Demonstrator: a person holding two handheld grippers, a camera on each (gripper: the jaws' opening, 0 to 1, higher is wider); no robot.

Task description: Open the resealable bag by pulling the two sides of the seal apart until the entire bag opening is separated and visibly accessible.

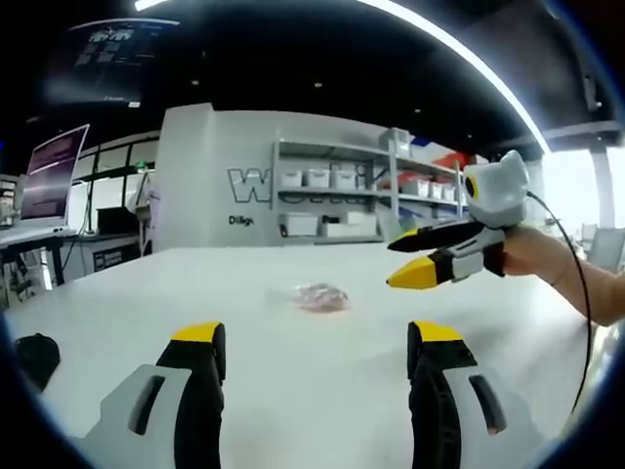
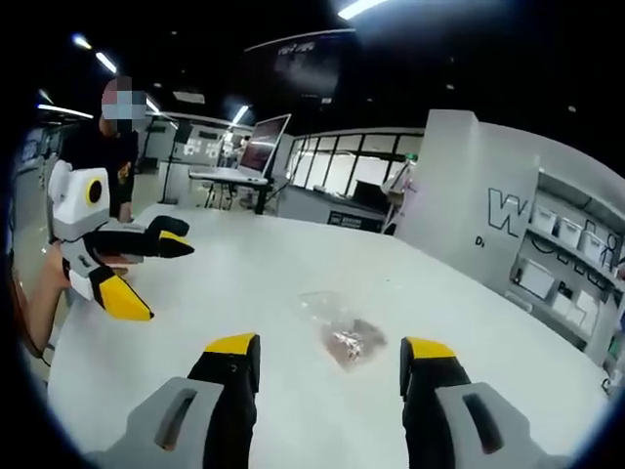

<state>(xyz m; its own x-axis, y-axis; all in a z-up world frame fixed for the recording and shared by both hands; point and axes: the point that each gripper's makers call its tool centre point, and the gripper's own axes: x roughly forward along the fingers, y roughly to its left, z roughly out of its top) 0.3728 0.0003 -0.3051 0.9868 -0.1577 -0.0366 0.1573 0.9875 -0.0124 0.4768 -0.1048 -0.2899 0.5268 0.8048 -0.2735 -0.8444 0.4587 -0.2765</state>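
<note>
The resealable bag (image 2: 342, 332) lies flat on the white table (image 2: 244, 283), out in the open middle of the surface and ahead of both grippers. It is a small clear plastic pouch: the part nearer the far side looks empty and almost transparent, while the nearer end holds a clump of small pinkish-brown pieces. In the left gripper view the bag (image 1: 320, 296) appears as a low, crumpled, pinkish shape; whether its seal is closed is too small to tell.

The left gripper (image 1: 317, 347) hovers above the table with its yellow-tipped jaws spread wide, grasping nothing. The right gripper (image 2: 330, 357) is likewise released, its jaws set well apart, with the bag just beyond them and untouched. Each gripper also appears in the other's view, held up off the table with its jaws parted.

Far behind the table stand shelves with white bins (image 1: 332, 181).
</note>
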